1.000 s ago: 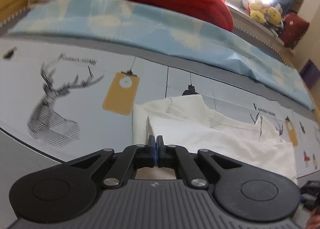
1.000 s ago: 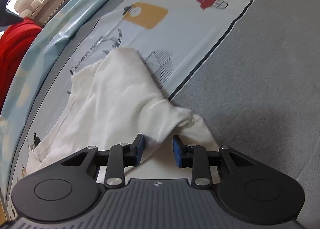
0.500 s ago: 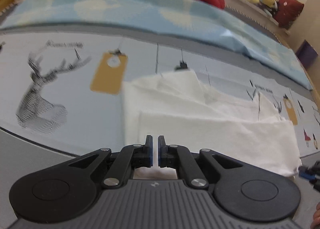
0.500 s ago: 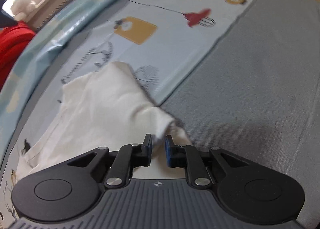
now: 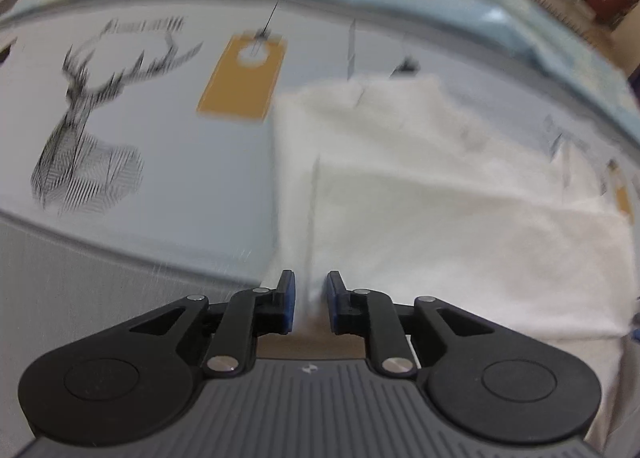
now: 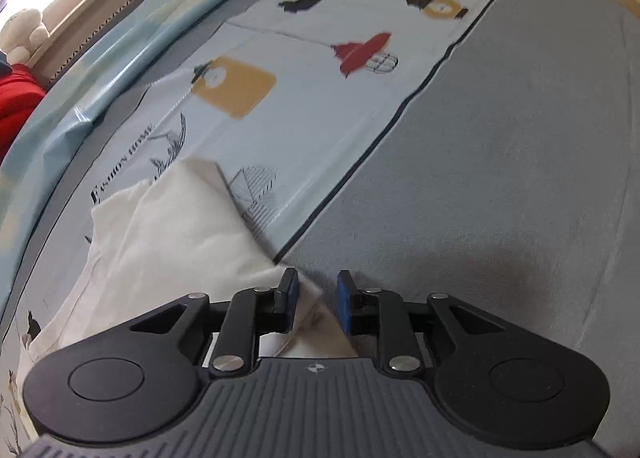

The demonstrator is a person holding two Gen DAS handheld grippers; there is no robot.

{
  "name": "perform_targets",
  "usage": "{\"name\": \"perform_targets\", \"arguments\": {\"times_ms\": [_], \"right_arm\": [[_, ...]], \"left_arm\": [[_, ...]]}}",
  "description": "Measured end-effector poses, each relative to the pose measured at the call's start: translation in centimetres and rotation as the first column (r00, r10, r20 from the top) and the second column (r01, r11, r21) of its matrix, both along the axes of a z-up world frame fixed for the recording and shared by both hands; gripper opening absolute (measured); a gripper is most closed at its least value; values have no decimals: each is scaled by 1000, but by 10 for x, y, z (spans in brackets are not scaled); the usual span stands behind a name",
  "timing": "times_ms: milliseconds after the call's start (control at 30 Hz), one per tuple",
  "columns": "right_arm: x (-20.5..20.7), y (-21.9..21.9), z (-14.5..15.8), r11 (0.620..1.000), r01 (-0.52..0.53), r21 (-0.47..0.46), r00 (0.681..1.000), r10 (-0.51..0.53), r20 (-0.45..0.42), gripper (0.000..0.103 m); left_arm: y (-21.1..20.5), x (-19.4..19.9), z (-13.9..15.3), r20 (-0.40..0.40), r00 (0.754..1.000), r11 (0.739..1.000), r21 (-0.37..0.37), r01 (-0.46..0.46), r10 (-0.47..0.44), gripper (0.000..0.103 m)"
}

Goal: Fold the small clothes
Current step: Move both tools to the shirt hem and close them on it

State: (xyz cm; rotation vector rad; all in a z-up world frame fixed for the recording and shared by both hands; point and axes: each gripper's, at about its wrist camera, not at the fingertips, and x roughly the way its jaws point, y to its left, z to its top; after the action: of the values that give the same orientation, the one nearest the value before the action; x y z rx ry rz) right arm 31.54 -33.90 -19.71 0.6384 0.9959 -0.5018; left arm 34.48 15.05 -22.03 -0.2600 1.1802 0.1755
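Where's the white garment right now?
The white garment lies on the printed sheet, right of the yellow tag print in the left wrist view. Its near edge sits between the opening jaws of both the left gripper and right gripper.

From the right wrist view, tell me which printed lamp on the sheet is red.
The red lamp is the flat, wide-shaded one hanging right of the mustard tag lamp. The other lamps on the sheet are mustard or black.
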Motion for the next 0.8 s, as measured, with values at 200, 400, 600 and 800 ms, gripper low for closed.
{"name": "perform_targets", "arguments": {"times_ms": [200,400,600,800], "right_arm": [[-2,3,18,998,-40,43,999,40,16,23],[-14,9,52,985,-170,26,984,168,61,23],[-43,16,85,958,-282,-54,954,286,88,23],[-107,17,130,936,-322,-139,929,341,143,24]], "left_arm": [[-4,-8,44,74,995,998,-2,69,-69,21],[-7,-32,76,112,986,992,20,121,-123,22],[-15,-69,95,129,971,976,106,188,-201,22],[-21,-136,100,96,976,972,148,181,-197,22]]}}
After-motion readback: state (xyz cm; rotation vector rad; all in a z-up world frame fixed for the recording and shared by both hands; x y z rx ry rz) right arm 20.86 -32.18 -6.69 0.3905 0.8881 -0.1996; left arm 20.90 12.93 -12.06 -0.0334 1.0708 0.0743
